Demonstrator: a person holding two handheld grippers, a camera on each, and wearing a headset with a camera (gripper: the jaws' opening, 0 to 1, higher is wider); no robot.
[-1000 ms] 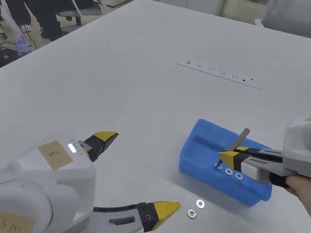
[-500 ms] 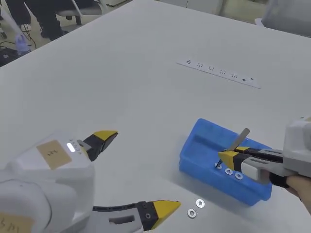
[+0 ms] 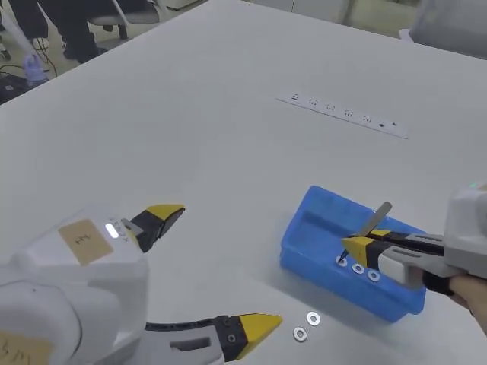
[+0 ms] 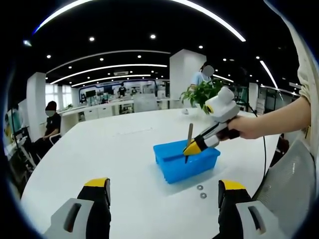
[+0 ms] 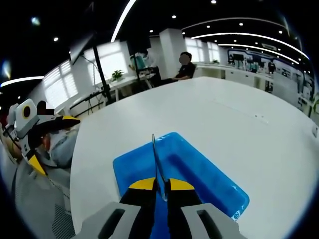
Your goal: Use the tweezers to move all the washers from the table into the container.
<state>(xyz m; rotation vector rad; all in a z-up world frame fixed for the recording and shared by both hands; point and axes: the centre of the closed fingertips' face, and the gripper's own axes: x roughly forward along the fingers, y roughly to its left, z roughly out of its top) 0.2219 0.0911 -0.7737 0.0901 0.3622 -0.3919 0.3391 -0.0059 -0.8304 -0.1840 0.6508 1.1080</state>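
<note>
Over the blue container [image 3: 316,217]: the right gripper [image 3: 351,247], jaws pinched narrow on the tweezers [image 3: 374,217], which slant with their tips down inside it. Three washers [image 3: 358,268] sit along the near wall, seemingly inside the container, though they are small and hard to place. Two more lie close together on the white bench [image 3: 190,137], just in front of the container. Nearer the camera, the left gripper [image 3: 219,268] has its jaws spread wide and holds nothing. A power strip [image 3: 342,114] lies farther back.
</note>
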